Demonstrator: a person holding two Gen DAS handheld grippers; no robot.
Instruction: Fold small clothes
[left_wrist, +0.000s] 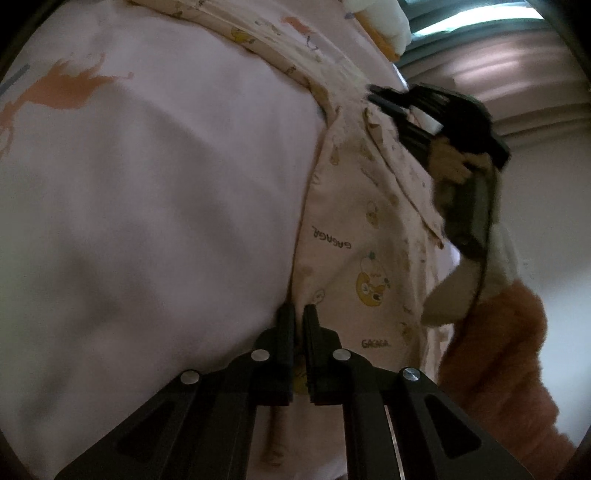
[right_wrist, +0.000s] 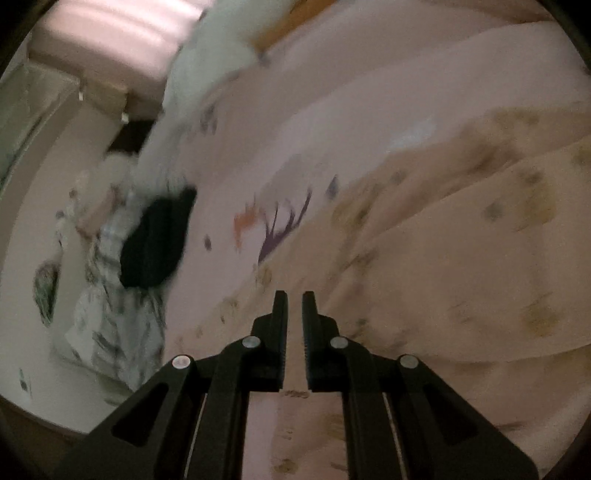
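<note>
A small cream garment with yellow cartoon prints and "GAGAGA" lettering lies on a pale pink printed bedsheet. My left gripper is shut on the garment's near edge. The right gripper shows at the garment's far end, held by a hand in an orange sleeve. In the blurred right wrist view the same garment spreads to the right, and my right gripper has its jaws nearly together with the garment's edge between them.
A black cloth and a white patterned garment lie at the left on the sheet. A white plush toy sits at the bed's far edge. Curtains hang behind.
</note>
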